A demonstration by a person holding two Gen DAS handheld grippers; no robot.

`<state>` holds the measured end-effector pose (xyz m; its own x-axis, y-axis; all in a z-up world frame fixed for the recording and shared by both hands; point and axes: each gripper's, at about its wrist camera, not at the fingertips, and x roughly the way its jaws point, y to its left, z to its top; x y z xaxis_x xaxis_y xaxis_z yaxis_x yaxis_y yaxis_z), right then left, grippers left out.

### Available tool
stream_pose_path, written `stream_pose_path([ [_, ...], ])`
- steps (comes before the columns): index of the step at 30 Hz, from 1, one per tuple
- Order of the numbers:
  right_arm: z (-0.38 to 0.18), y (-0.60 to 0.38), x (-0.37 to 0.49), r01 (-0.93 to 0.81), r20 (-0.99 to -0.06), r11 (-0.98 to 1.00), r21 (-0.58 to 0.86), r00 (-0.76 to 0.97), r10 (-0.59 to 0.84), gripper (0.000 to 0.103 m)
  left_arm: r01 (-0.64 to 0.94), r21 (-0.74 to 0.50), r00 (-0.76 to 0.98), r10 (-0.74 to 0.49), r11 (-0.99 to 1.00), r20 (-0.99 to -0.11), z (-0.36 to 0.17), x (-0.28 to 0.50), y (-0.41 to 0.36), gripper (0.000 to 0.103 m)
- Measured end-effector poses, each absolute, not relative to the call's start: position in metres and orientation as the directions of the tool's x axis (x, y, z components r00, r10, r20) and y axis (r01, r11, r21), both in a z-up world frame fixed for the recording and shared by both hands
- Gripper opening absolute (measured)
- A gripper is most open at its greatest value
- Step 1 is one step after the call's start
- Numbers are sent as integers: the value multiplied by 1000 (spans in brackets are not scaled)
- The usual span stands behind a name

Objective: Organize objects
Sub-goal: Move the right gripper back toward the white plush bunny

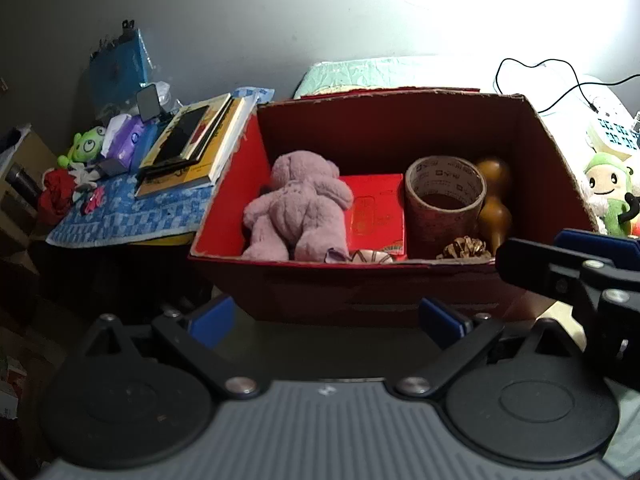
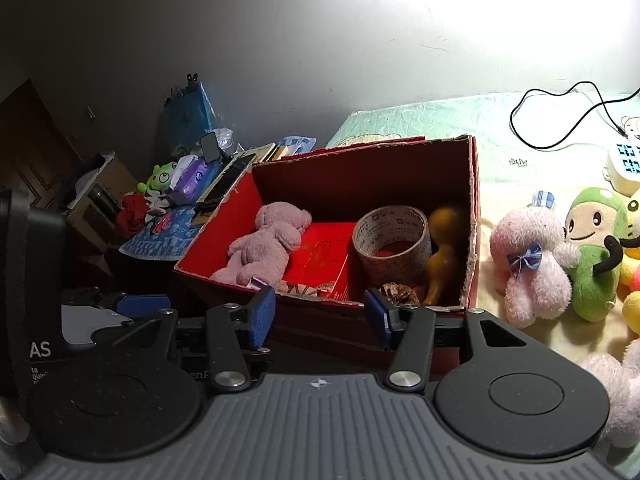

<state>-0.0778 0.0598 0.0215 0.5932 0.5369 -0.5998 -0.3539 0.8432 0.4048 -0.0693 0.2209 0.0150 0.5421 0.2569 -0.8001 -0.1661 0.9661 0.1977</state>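
Note:
An open red cardboard box (image 1: pixel 360 292) stands on the bed straight ahead of both grippers. Inside it lie a pink teddy bear (image 1: pixel 296 208), a flat red box (image 1: pixel 376 212), a roll of printed tape (image 1: pixel 444 196), a wooden gourd (image 1: pixel 494 200) and a pine cone (image 1: pixel 464 248). My left gripper (image 1: pixel 326 322) hovers open before the box's front wall, with nothing between its blue pads. To its right, my right gripper (image 2: pixel 320 318) is also open and empty at that wall. Right of the box (image 2: pixel 474 220) lie a pink plush rabbit (image 2: pixel 528 260) and a green-hooded doll (image 2: pixel 592 248).
Left of the box, a side table with a blue checked cloth (image 1: pixel 120 216) carries stacked books (image 1: pixel 192 148), a tissue pack and a green frog toy (image 1: pixel 86 146). A black cable (image 2: pixel 560 120) and a white power strip (image 2: pixel 624 168) lie on the bed at the far right.

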Motion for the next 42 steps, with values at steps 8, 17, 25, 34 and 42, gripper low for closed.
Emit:
stream_pose_path([
  [8,12,56,-87,-336,-649,853,399,553,522,53,-170,221,491,277,960,-826,6,-79,212,99],
  [17,6,47,-92,-307,-673,859,409,534,511,53,-153,214,449,261,965,-855,-5,-82,204,99],
  [25,-6,19,-90,-252,-689,836,487,478,545,53,-99,207,453,230,973,-861,-8,-81,188,99],
  [34,-13,-35,-109,-206,-674,823,530,486,556,53,39,142,494,105,989,-863,-9,-85,149,99],
  [42,-11,-83,-128,-211,-638,808,551,517,571,53,163,52,491,-36,985,-870,-12,-85,109,99],
])
